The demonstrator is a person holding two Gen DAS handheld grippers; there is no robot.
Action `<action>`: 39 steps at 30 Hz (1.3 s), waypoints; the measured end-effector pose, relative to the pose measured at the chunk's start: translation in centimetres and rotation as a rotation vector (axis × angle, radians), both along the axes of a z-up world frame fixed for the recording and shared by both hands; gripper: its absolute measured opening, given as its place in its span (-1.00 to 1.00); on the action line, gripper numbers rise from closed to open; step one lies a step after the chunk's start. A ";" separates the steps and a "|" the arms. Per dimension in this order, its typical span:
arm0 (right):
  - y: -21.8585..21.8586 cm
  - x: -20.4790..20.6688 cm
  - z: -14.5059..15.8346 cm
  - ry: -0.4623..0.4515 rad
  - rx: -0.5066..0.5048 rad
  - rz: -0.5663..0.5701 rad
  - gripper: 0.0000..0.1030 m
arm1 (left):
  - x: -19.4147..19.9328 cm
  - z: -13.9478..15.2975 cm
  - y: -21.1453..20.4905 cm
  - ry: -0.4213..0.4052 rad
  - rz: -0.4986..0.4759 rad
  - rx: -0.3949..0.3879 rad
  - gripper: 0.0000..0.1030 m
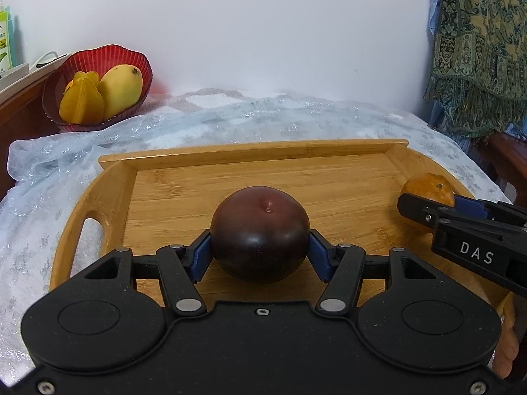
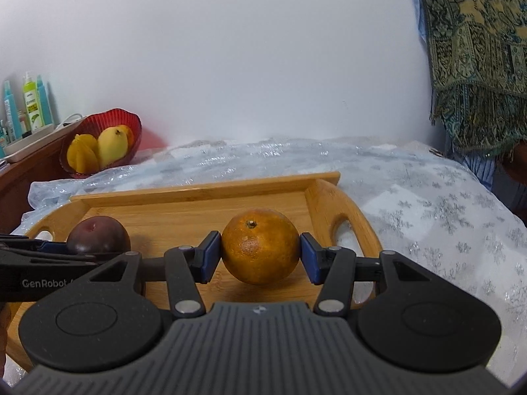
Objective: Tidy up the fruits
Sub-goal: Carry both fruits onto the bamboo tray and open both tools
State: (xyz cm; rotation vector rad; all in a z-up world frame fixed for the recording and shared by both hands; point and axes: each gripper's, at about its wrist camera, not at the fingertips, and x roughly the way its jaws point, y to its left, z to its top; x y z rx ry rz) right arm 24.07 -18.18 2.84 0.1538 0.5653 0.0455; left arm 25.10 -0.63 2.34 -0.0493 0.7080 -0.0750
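My left gripper (image 1: 260,250) is shut on a dark purple plum (image 1: 260,230) over the wooden tray (image 1: 230,177). My right gripper (image 2: 260,253) is shut on an orange (image 2: 260,245) over the right part of the same tray (image 2: 197,204). In the left wrist view the orange (image 1: 428,187) shows at the right with the right gripper's fingers (image 1: 425,210) around it. In the right wrist view the plum (image 2: 98,233) shows at the left behind the left gripper. A red bowl (image 1: 95,65) at the back left holds a mango (image 1: 122,89) and a starfruit (image 1: 82,98).
The tray lies on a pale, snowflake-patterned cloth (image 2: 428,204). A wooden side table (image 2: 29,171) with a white tray of bottles (image 2: 33,105) stands at the left. A patterned green fabric (image 2: 477,59) hangs at the right. A white wall is behind.
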 end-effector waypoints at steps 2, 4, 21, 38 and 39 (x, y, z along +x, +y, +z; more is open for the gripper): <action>0.0 0.0 -0.1 0.005 -0.001 -0.001 0.07 | -0.1 0.0 -0.1 -0.002 -0.004 0.003 0.13; 0.0 -0.1 -0.3 0.010 -0.001 -0.002 0.07 | -0.1 0.0 -0.1 -0.004 -0.006 0.004 0.13; 0.3 -0.3 -0.5 -0.001 -0.022 -0.004 0.10 | -0.2 -0.1 -0.1 -0.009 -0.011 0.006 0.14; 0.3 -0.6 -1.1 0.006 -0.029 -0.012 0.14 | -0.6 -0.5 -0.6 -0.013 -0.033 0.056 0.19; 0.4 -0.6 -1.1 0.006 -0.033 -0.011 0.15 | -0.5 -0.6 -0.6 -0.011 -0.032 0.055 0.19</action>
